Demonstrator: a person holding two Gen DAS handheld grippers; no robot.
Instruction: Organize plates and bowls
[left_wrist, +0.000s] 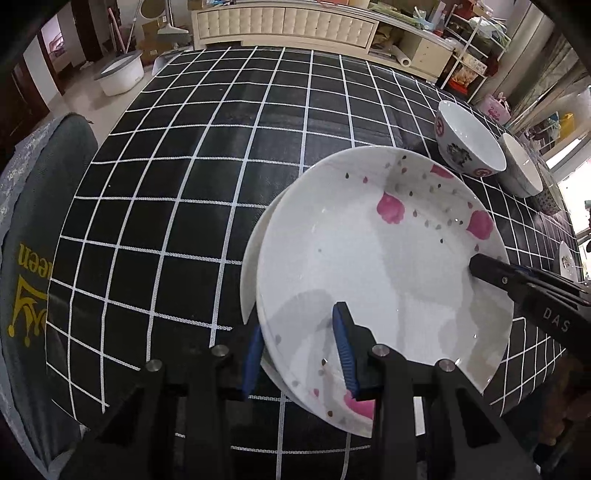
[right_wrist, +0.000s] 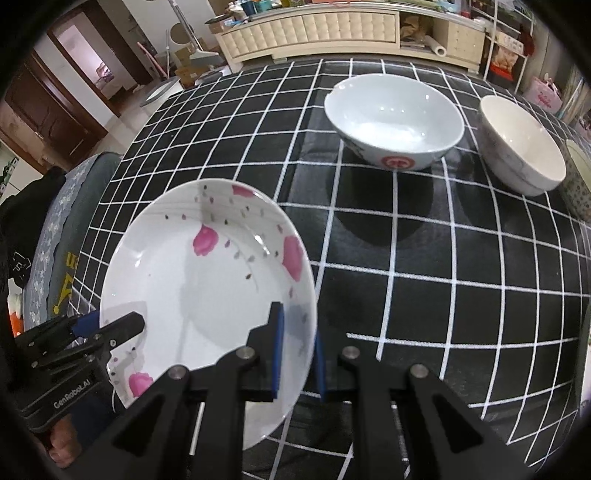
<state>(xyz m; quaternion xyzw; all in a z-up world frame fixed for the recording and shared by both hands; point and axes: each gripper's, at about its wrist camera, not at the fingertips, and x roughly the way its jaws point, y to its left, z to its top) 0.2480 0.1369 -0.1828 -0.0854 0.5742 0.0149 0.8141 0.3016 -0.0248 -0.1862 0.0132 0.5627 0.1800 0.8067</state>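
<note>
Porcelain, glossy and brittle: flowered plate (left_wrist: 369, 266) pinched at rim by left gripper (left_wrist: 299, 362) at six o'clock, right gripper (right_wrist: 297, 354) at three.

A black checked tablecloth (left_wrist: 221, 155), a grey cushion (left_wrist: 33, 236), a cream cabinet (right_wrist: 314, 29) and a white basin (left_wrist: 120, 72).
</note>
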